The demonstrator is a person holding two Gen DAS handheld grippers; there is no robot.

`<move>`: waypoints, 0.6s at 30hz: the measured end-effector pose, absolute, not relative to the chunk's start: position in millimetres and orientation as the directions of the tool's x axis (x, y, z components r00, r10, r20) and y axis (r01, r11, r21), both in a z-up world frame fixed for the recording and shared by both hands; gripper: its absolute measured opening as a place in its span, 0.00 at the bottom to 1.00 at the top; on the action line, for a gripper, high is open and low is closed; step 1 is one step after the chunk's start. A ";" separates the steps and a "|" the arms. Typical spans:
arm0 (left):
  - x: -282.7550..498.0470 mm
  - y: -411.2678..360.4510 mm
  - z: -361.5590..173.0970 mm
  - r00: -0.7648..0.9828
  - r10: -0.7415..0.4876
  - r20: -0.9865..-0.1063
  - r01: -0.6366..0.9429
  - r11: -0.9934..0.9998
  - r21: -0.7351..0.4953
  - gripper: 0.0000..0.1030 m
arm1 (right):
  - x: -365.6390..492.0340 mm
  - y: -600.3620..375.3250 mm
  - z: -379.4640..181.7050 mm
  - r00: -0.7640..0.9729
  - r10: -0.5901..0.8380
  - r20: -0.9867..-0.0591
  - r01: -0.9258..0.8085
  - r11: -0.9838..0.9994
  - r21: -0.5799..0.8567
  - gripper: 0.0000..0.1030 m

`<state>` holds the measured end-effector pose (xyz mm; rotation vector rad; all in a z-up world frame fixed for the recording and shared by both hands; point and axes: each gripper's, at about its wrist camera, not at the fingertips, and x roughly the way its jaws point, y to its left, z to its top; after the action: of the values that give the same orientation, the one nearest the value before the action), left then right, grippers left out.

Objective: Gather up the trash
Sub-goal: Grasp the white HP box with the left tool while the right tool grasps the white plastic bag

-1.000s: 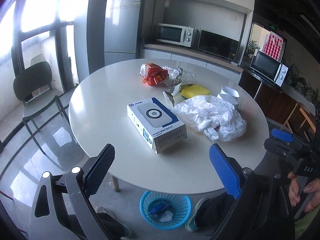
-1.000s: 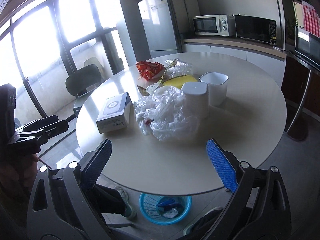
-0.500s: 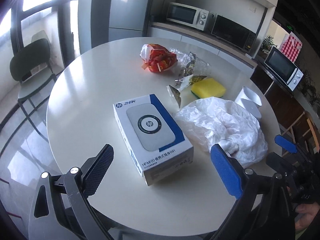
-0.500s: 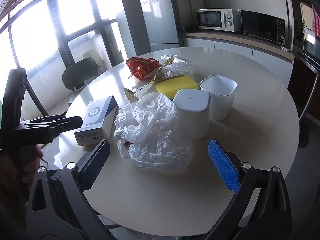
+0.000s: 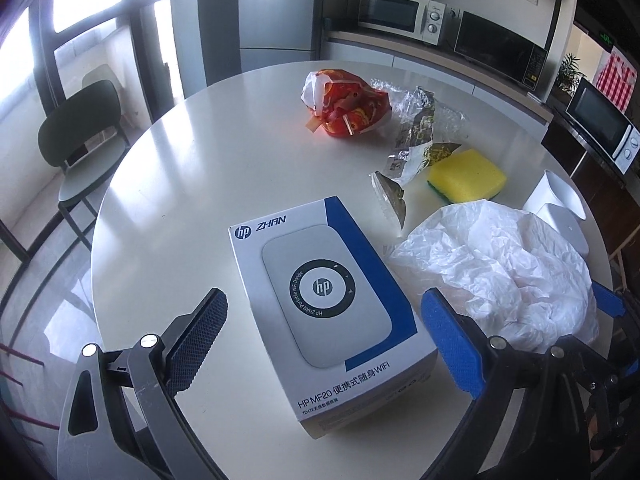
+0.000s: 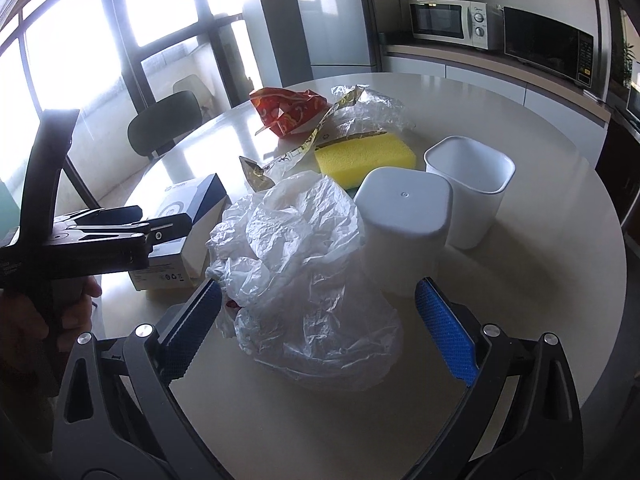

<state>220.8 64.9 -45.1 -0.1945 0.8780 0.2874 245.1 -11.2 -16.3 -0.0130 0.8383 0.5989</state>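
Observation:
A white and blue HP box lies on the round table; my left gripper is open with its fingers on either side of the box's near end. A crumpled white plastic bag lies to the box's right; my right gripper is open around its near part. The bag also shows in the left wrist view. A red snack wrapper and clear torn wrappers lie farther back. The box also shows in the right wrist view.
A yellow sponge, an upturned white cup and an upright white cup stand behind the bag. A dark chair is at the table's left. Microwaves sit on the back counter.
Both grippers moved forward and down over the table. The left now straddles the box, the right straddles the plastic bag. The blue bin under the table went out of view.

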 end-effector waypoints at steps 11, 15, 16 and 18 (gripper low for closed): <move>223.3 63.7 -57.1 0.599 0.140 -0.788 -0.330 0.940 -0.084 0.88 | 242.9 -9.6 -24.6 0.473 0.539 -0.697 -0.514 0.811 0.279 0.45; 218.6 60.1 -57.0 0.612 0.143 -0.778 -0.311 0.948 -0.070 0.85 | 235.2 -5.4 -27.0 0.478 0.533 -0.698 -0.524 0.811 0.261 0.30; 217.8 62.2 -57.2 0.613 0.137 -0.778 -0.310 0.948 -0.078 0.84 | 234.1 -5.8 -27.5 0.482 0.530 -0.698 -0.519 0.814 0.260 0.25; 215.2 65.9 -57.1 0.617 0.123 -0.778 -0.305 0.948 -0.092 0.82 | 232.2 -6.8 -27.9 0.492 0.528 -0.692 -0.514 0.818 0.258 0.20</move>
<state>215.2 65.9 -57.1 -0.2245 0.8737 0.2488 232.2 -6.8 -27.9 0.0179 0.8467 0.6325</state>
